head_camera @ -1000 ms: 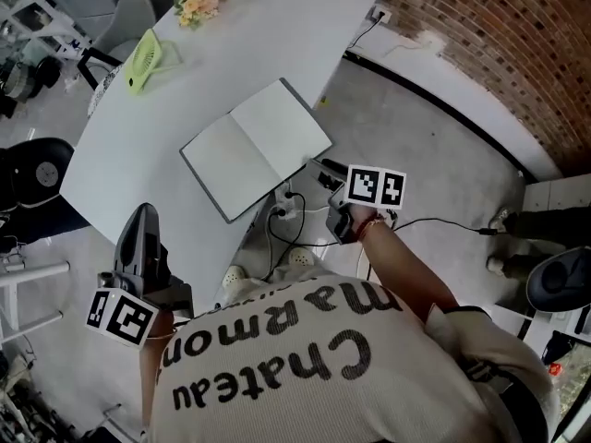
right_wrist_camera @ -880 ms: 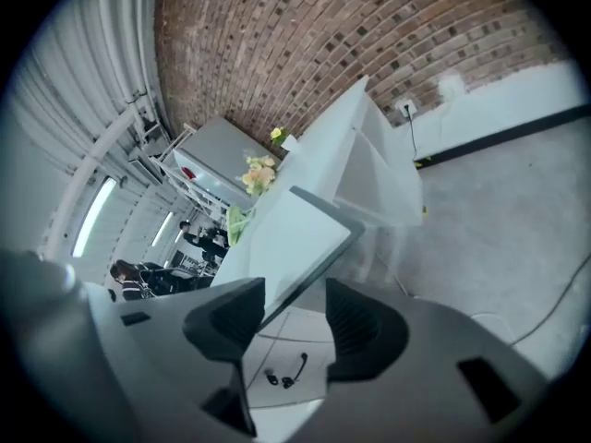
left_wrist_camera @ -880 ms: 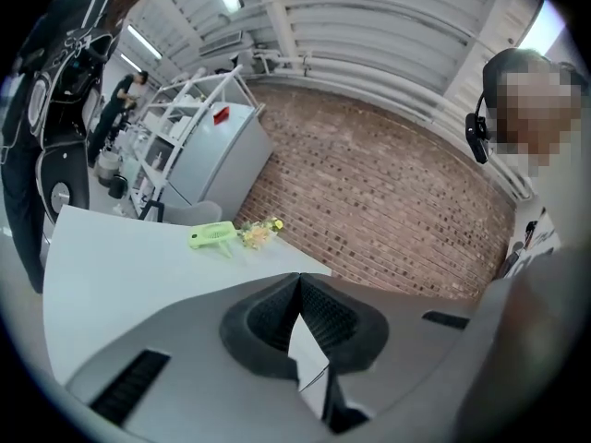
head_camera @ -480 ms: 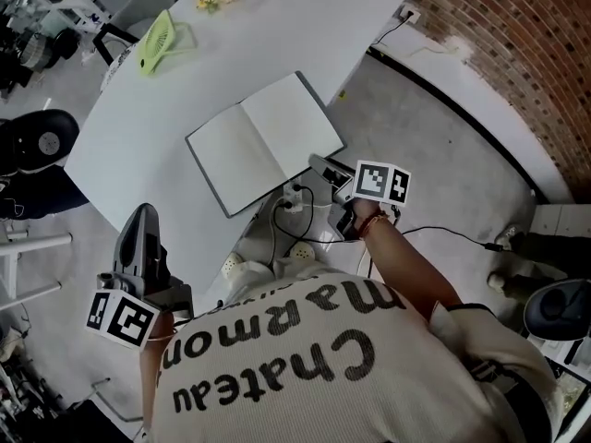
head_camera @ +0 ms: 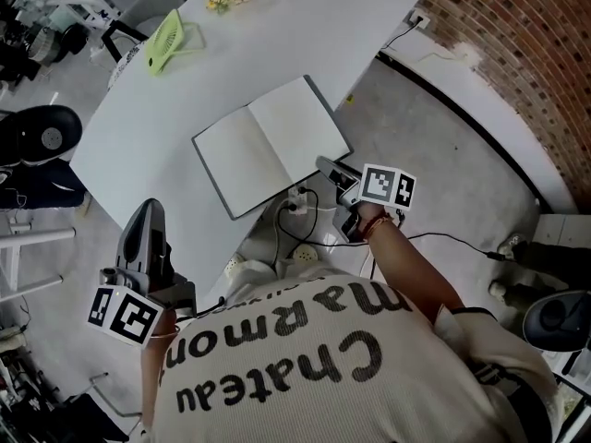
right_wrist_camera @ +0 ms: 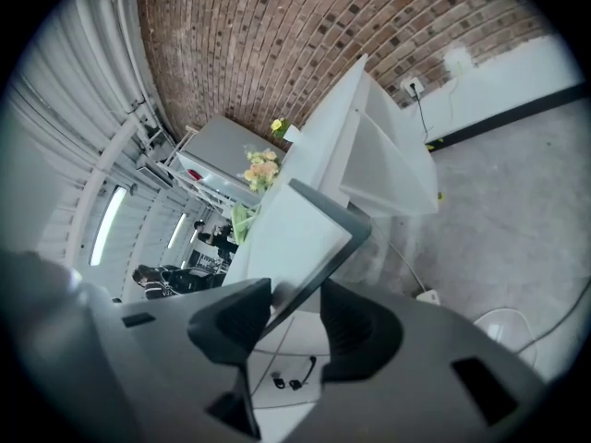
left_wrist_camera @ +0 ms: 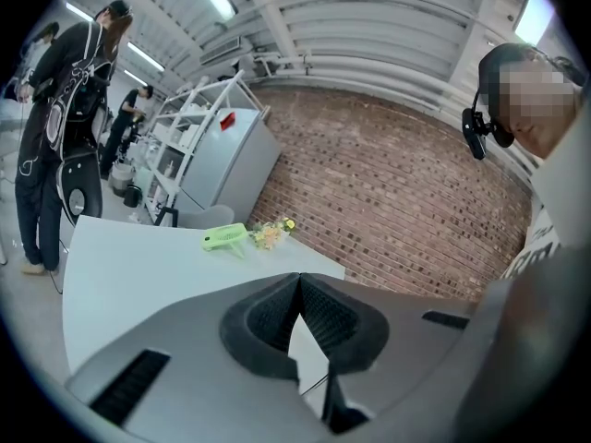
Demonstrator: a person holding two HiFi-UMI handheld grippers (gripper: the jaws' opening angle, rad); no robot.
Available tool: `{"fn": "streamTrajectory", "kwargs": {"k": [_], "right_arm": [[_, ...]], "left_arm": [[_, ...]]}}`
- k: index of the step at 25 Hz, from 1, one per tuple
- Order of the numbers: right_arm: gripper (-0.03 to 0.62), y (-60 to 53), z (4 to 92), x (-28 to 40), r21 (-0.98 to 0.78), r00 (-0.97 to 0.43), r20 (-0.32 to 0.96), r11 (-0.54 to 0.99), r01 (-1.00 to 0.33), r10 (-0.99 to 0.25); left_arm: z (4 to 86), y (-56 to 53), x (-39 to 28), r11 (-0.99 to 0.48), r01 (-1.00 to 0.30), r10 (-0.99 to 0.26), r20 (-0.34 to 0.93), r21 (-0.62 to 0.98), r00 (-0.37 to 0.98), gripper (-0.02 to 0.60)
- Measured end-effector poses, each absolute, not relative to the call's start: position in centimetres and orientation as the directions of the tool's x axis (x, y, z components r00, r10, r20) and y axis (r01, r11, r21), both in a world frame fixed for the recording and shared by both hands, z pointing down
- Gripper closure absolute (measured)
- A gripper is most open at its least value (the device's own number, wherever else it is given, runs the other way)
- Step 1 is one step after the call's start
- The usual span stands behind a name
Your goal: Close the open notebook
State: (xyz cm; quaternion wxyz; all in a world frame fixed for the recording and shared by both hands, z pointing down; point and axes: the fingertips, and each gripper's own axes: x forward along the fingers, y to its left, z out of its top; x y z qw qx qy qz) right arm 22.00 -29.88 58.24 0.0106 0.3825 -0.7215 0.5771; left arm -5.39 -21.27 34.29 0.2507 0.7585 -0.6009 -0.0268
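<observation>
Overhead, plus two low (shared table)

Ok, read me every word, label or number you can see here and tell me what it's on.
"Chateau Marmon": back of the person's shirt, upside down in the head view; any further letters are lost in a fold.
On the notebook: nothing written.
On the marker cubes: square patterns only, no letters.

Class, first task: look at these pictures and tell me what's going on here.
A person holds a two-jaw gripper in each hand by a white table where a notebook lies open. The right gripper has the notebook's near right corner between its jaws, which have just been closing but do not pinch it yet. The left gripper is shut and empty, near the table's edge.
</observation>
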Motion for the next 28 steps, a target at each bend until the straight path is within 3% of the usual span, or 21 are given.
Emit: {"fn": "streamTrajectory", "kwargs": {"k": [17,28], "right_arm": [[0.535,-30.0,57.0,22.1,-0.788,-0.654,0.486,0.032,-0.614,-0.580],[0.549,-29.8,55.3,21.7,-0.714,-0.608,0.552,0.054,-0.698,-0.570]], "left_arm": [[34.9,-19.9,-5.5,-0.139,-0.900,-0.929,0.261,0.413,0.263,0.581],[35.0,-18.2,-7.0,-0.115,-0.898,-0.938,0.250,0.424,0.238,0.581]]}}
